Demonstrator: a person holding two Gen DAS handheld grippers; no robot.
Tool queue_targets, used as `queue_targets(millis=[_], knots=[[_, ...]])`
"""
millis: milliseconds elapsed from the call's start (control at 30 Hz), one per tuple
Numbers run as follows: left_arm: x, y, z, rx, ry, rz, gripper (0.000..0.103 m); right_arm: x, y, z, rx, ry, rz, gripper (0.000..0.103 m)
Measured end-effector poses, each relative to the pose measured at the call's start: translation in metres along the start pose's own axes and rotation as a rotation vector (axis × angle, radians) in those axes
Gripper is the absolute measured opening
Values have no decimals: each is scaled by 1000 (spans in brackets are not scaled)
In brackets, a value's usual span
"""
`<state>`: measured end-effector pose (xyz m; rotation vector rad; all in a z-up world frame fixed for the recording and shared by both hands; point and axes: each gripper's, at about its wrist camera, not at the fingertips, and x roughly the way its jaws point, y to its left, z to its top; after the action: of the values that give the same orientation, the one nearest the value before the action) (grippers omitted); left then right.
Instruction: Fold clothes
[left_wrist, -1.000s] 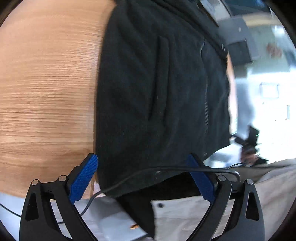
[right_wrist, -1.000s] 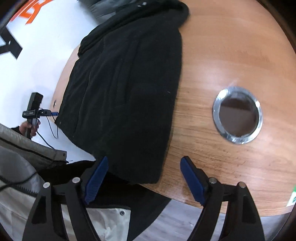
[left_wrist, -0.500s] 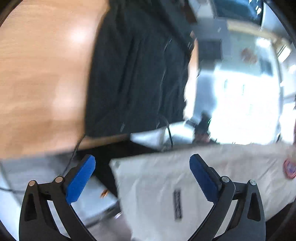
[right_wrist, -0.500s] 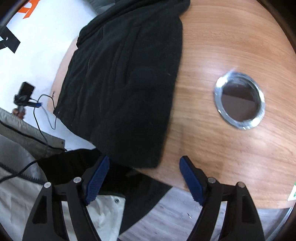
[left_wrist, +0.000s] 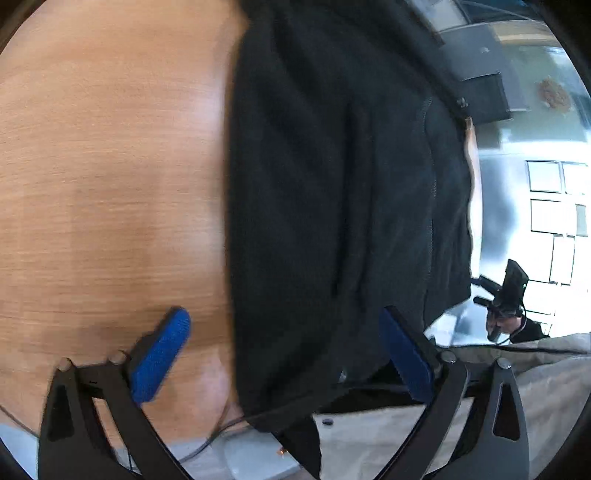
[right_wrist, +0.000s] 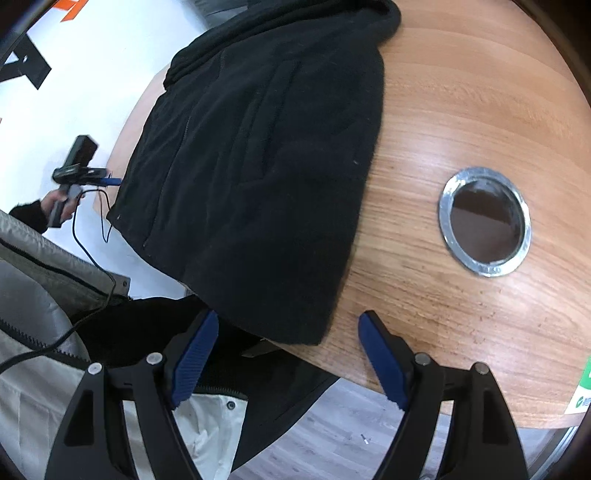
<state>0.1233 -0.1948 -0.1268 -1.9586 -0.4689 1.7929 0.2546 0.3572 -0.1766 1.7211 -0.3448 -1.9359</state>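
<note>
A black fleece garment (left_wrist: 332, 206) lies in a long strip on the wooden table (left_wrist: 110, 184), its near end hanging over the table's front edge. My left gripper (left_wrist: 284, 343) is open, its blue pads straddling the garment's near left corner with nothing pinched. In the right wrist view the same garment (right_wrist: 258, 177) fills the middle, and my right gripper (right_wrist: 288, 354) is open just before its near right corner at the table edge. The left gripper (right_wrist: 79, 173) shows small in that view, held by a hand beyond the table.
A round metal-rimmed cable hole (right_wrist: 484, 220) sits in the table (right_wrist: 461, 110) to the right of the garment. A person's pale jacket (right_wrist: 29, 332) and a thin black cable (right_wrist: 85, 236) are at the near left. Grey floor (right_wrist: 343, 424) lies below the edge.
My left gripper swung away toward the person's jacket half a second ago and has come back over the garment's near corner. My right gripper has edged slightly closer to the garment's near end.
</note>
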Motion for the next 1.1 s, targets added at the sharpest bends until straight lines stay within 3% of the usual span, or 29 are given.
queue_targets(millis=[133, 300, 400, 567, 767, 867, 933, 967, 1000, 1067, 1100], knots=[[9, -15, -17, 64, 39, 67, 101, -2, 1, 0, -3, -22, -3, 83], [21, -19, -58, 13, 110, 18, 101, 4, 4, 4, -15, -30, 20, 82], [22, -19, -75, -18, 91, 0, 101, 11, 4, 6, -28, -16, 43, 77], [12, -2, -69, -126, 19, -81, 99, 12, -9, 14, 2, -27, 112, 68], [9, 8, -55, -118, -5, -76, 98, 16, -17, 19, 30, -9, 172, 61], [19, -4, -44, -62, 13, -67, 98, 20, -16, 21, 30, 0, 176, 45], [21, -10, -39, -33, 28, -51, 92, 23, -16, 22, 23, 15, 151, 27], [21, -8, -38, -41, 30, -47, 83, 23, -16, 23, 25, 20, 143, 25], [21, -6, -37, -60, 31, -44, 61, 22, -17, 22, 31, 26, 138, 22], [23, 1, -39, -100, 39, -47, 27, 20, -15, 21, 34, 30, 134, 18], [24, 7, -43, -124, 49, -61, 27, 17, -12, 20, 33, 22, 138, 16]])
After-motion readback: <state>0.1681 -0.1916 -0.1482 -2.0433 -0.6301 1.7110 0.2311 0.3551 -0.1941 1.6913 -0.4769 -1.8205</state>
